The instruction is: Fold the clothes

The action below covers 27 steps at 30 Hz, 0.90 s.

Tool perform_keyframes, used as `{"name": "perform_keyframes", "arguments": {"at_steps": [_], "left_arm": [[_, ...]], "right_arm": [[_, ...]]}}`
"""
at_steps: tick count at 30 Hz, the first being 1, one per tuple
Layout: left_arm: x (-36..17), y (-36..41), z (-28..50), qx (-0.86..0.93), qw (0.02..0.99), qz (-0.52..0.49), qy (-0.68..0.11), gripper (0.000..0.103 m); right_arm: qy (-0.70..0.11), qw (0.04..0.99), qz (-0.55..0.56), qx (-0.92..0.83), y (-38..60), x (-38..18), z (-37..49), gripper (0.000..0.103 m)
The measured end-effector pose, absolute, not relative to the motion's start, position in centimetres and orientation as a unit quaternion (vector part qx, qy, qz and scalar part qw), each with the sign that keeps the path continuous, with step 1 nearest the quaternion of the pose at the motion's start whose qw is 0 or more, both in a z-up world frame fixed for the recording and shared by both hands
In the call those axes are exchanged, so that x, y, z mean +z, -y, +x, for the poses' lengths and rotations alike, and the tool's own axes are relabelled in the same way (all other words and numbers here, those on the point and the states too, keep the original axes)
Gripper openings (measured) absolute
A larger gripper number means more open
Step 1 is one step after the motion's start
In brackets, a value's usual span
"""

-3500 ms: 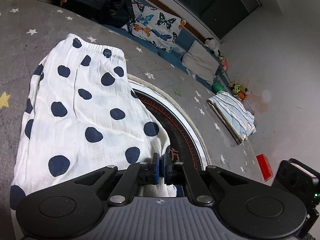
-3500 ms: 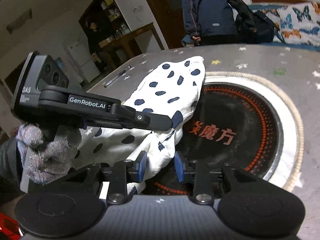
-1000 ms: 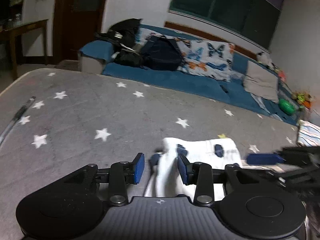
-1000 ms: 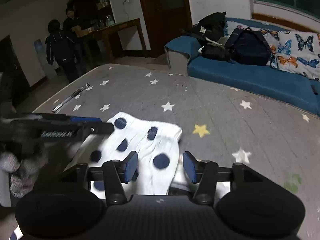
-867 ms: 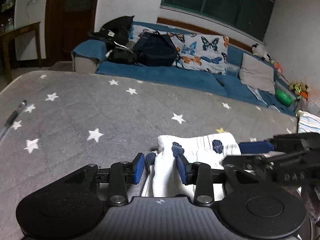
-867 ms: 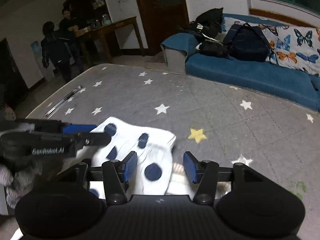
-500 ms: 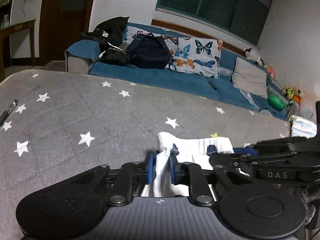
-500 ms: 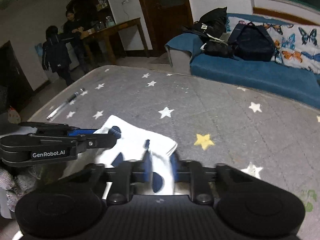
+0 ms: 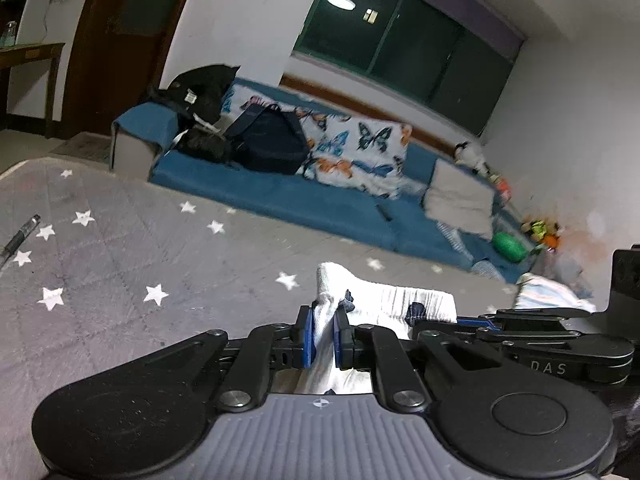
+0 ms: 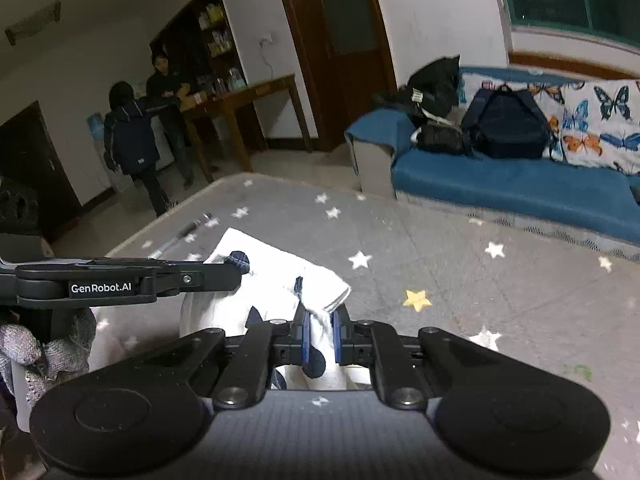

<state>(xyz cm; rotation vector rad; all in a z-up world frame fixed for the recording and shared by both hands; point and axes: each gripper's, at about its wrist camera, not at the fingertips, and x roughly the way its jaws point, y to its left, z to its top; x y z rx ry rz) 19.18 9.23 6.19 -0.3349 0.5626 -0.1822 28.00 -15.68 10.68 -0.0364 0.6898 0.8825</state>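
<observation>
The white garment with dark blue dots (image 9: 384, 300) lies bunched on the grey star-patterned table (image 9: 120, 248). My left gripper (image 9: 323, 334) is shut on its left waistband corner. My right gripper (image 10: 319, 334) is shut on the other corner of the garment (image 10: 280, 280). Each gripper shows in the other's view: the right one in the left wrist view (image 9: 540, 336), the left one in the right wrist view (image 10: 236, 270). Both hold the fabric edge lifted a little off the table. The lower part of the garment is hidden under the gripper bodies.
A pen (image 9: 20, 236) lies near the table's left edge, also in the right wrist view (image 10: 180, 234). A folded striped cloth (image 9: 552, 292) sits at the right. Beyond the table a blue sofa (image 10: 500, 184) holds bags and a butterfly pillow. Two people (image 10: 136, 144) stand at back left.
Both grippers were open around the garment's waistband corners a second ago. Both have closed on the fabric and tilted upward, lifting the edge.
</observation>
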Motion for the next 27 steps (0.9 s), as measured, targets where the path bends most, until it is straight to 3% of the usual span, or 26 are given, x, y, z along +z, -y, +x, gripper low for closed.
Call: {"name": "perform_keyframes", "arguments": {"at_steps": [11, 27], "left_arm": [[10.2, -7.5, 9.2, -0.133, 0.946, -0.177, -0.238, 0.011], [9.2, -5.8, -4.1, -0.176, 0.938, -0.177, -0.241, 0.011]], "right_arm": [[-0.269, 0.855, -0.040, 0.441, 19.1, 15.7, 18.0, 0.010], [-0.250, 0.828, -0.095, 0.492, 23.0, 15.4, 2.6, 0.010]]}}
